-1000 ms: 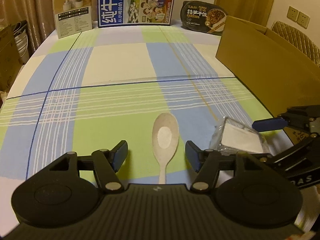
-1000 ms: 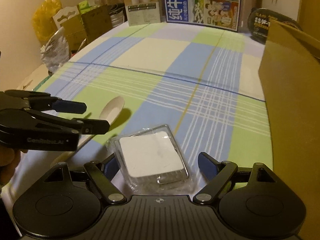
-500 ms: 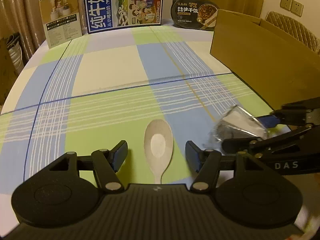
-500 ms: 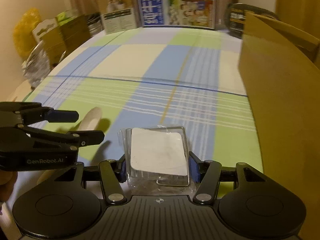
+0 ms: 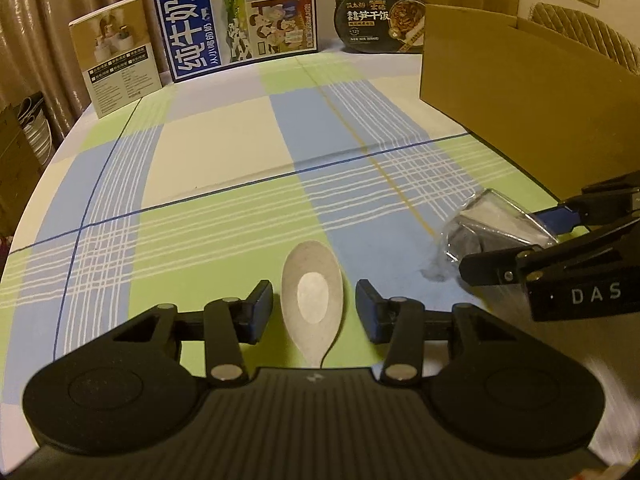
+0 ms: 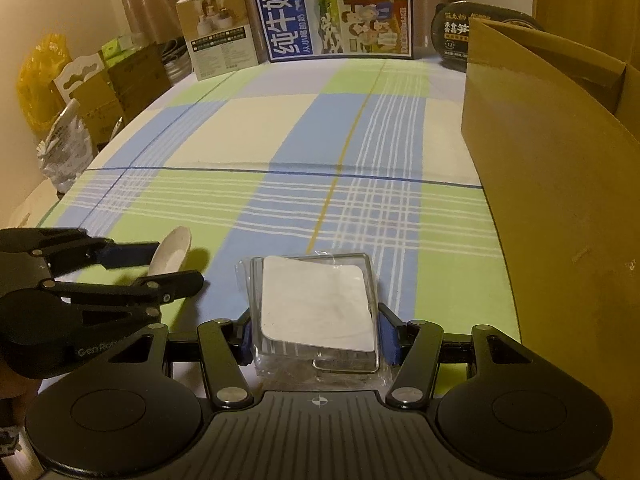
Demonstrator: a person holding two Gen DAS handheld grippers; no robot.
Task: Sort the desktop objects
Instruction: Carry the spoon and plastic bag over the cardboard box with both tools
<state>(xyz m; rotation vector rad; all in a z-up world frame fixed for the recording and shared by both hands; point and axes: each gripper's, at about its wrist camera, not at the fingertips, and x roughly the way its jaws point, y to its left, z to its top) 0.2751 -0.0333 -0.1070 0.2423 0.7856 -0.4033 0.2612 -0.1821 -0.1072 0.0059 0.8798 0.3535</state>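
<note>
Two pickups in hand: right tongs clamped on the packet, left tongs, just narrowed, not yet touching the spoon on the near counter; next, close, then lift toward the box at right.

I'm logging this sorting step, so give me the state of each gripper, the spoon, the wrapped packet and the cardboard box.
left gripper: open, jaws just closing, pads flank the spoon
right gripper: shut on the wrapped packet
spoon: on the cloth, bowl up
wrapped packet: gripped at both sides
cardboard box: open-topped, upright
</note>
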